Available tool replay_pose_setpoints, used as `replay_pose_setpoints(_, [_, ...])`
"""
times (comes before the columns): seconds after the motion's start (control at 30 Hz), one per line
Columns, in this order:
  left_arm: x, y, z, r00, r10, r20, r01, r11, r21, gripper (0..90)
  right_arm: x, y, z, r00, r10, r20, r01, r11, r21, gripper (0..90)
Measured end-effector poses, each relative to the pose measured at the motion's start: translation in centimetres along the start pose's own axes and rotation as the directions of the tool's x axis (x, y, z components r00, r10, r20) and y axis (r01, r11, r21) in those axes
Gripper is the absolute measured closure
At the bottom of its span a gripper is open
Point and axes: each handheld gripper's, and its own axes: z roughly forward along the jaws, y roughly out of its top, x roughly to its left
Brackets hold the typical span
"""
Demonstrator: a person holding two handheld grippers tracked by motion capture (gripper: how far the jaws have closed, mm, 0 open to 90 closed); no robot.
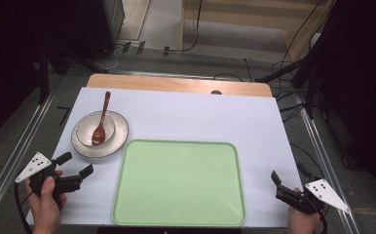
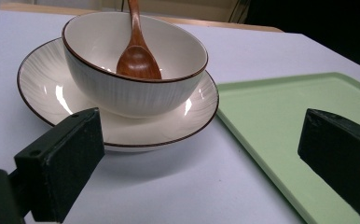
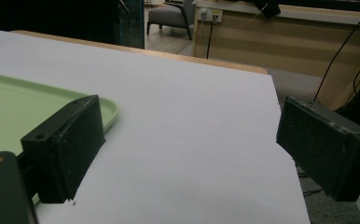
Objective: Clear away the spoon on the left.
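Nearby, left hand-held gripper (image 1: 76,165) open beside plate (image 1: 81,146), bowl (image 1: 84,132).

A recording lab: a white-covered tabletop (image 1: 186,117) ringed by metal rails (image 1: 322,146), tripod stands (image 1: 293,73) and trailing cables (image 1: 293,44) (dark curtains beyond).

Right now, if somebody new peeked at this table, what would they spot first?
Probably the big green tray, bare, at the near middle of the white table. Next, the wooden spoon leaning in a white bowl that sits on a plate just beyond the tray's far left corner. The left gripper and right gripper wait open on either side.
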Motion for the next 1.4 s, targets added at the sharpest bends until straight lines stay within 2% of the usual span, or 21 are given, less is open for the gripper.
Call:
replay_pose_setpoints(0.07, [0.0, 0.2, -0.1, 0.9999, -0.011, 0.005, 0.011, 0.9999, -0.009, 0.0, 0.0, -0.1, 0.0, 1.0, -0.001, -0.002, 0.001, 1.0, 0.003, 8.3])
replay_pose_setpoints(0.23, [-0.5, 1.1, -0.1, 1.0, 0.006, 0.0, -0.006, 1.0, -0.007, 0.0, 0.0, 0.0, 0.0, 1.0, 0.001, -0.004, -0.001, 1.0, -0.004, 8.2])
replay_pose_setpoints(0.53, [-0.8, 2.3, -0.1, 1.0, 0.004, -0.004, -0.004, 0.9999, -0.014, 0.0, 0.1, -0.1, 0.0, 1.0, -0.003, -0.008, 0.003, 1.0, -0.003, 8.2])
replay_pose_setpoints(1.0, [-1.1, 5.3, 0.3, 0.9987, 0.05, 0.007, -0.05, 0.9987, 0.013, 0.0, 0.2, 0.0, 0.0, 0.9998, 0.011, -0.016, -0.011, 1.0, -0.01, 8.2])
replay_pose_setpoints(1.4, [-1.4, 8.2, 1.9, 0.9956, 0.091, 0.022, -0.092, 0.9952, 0.034, 0.0, 0.1, 0.0, -0.1, 0.9998, 0.01, -0.015, -0.01, 1.0, -0.016, 8.2])
